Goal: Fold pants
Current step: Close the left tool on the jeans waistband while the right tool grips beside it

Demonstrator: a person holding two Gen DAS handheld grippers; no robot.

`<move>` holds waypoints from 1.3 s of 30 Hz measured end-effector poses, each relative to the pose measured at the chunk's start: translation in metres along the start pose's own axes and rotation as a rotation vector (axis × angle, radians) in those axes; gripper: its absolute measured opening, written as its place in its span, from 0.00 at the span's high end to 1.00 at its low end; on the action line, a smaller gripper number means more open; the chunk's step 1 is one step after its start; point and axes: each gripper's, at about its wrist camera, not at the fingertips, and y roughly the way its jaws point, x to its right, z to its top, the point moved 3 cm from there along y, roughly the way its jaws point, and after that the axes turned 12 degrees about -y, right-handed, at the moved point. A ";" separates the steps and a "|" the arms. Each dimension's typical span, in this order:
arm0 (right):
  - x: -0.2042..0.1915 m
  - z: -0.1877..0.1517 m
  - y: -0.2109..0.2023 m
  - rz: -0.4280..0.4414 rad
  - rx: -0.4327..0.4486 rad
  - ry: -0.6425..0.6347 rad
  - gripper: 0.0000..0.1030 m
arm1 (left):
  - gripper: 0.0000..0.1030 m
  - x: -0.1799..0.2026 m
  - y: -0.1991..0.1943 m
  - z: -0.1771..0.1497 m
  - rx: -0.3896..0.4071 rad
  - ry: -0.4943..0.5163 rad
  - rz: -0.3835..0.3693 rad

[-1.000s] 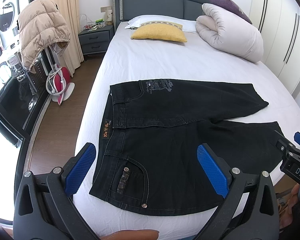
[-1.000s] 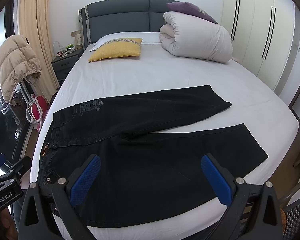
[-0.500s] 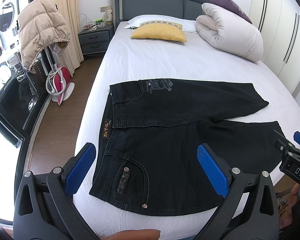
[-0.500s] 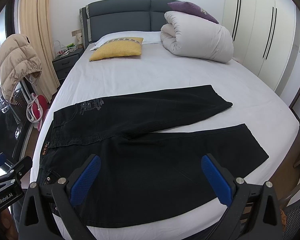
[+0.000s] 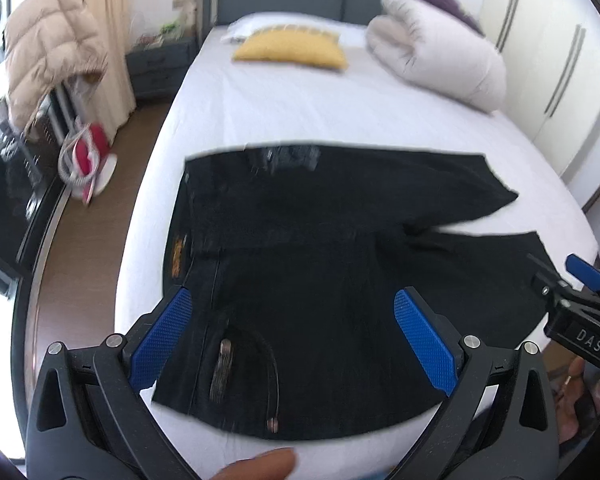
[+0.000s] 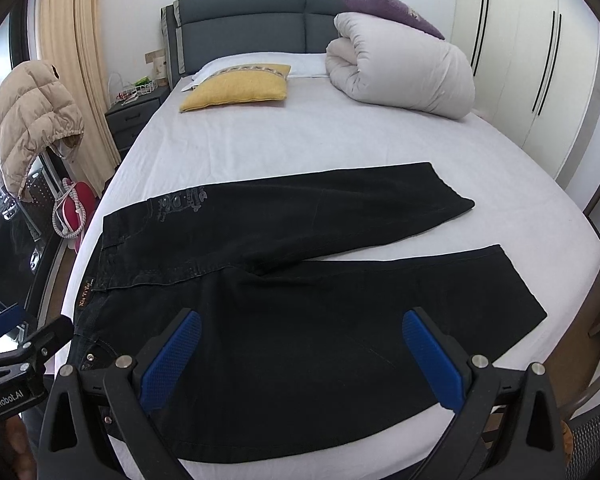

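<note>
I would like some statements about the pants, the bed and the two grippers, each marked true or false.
1. The pants lie spread flat on the bed. True.
2. The left gripper is shut on the waistband. False: it is open and holds nothing.
3. The right gripper is open. True.
4. The two legs lie stacked on each other. False: they spread apart toward the hems.
5. A yellow pillow lies near the headboard. True.
</note>
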 end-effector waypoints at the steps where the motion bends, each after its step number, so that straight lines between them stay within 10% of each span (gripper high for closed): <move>1: 0.000 0.001 0.003 0.002 -0.002 -0.002 0.00 | 0.00 0.001 0.002 0.002 0.021 0.020 -0.038; 10: -0.002 0.033 0.049 0.064 0.013 -0.090 0.00 | 0.00 -0.013 0.058 0.039 -0.072 0.007 -0.022; 20: -0.008 0.097 0.121 0.294 0.057 -0.378 0.00 | 0.00 -0.022 0.198 0.147 -0.167 0.318 -0.055; 33: -0.028 0.125 0.210 0.534 -0.037 -0.695 0.28 | 0.03 -0.053 0.356 0.207 -0.431 0.522 -0.060; 39: -0.043 0.150 0.241 0.580 -0.035 -0.776 0.35 | 0.46 -0.065 0.379 0.195 -0.522 0.541 -0.093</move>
